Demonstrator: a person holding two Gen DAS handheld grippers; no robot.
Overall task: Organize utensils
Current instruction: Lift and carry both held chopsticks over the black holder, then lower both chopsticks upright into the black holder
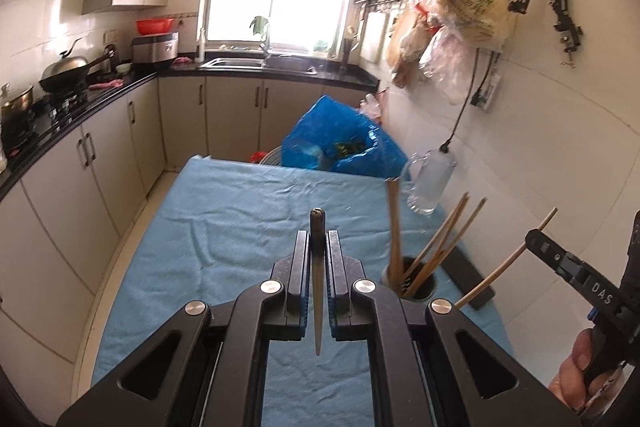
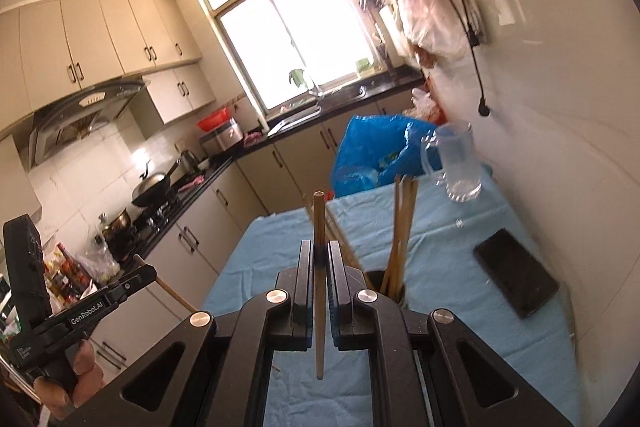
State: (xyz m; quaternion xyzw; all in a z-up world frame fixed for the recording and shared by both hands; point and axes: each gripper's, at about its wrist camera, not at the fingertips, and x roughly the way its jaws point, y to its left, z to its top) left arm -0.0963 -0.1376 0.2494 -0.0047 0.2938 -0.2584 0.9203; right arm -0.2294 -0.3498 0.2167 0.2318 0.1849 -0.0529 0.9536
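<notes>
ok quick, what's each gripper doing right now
left gripper: closed on a dark-tipped chopstick.
right gripper: closed on a light wooden chopstick.

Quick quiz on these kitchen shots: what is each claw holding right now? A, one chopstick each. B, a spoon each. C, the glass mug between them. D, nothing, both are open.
A: the left claw is shut on a dark-tipped chopstick, and the right claw is shut on a lighter chopstick.
</notes>
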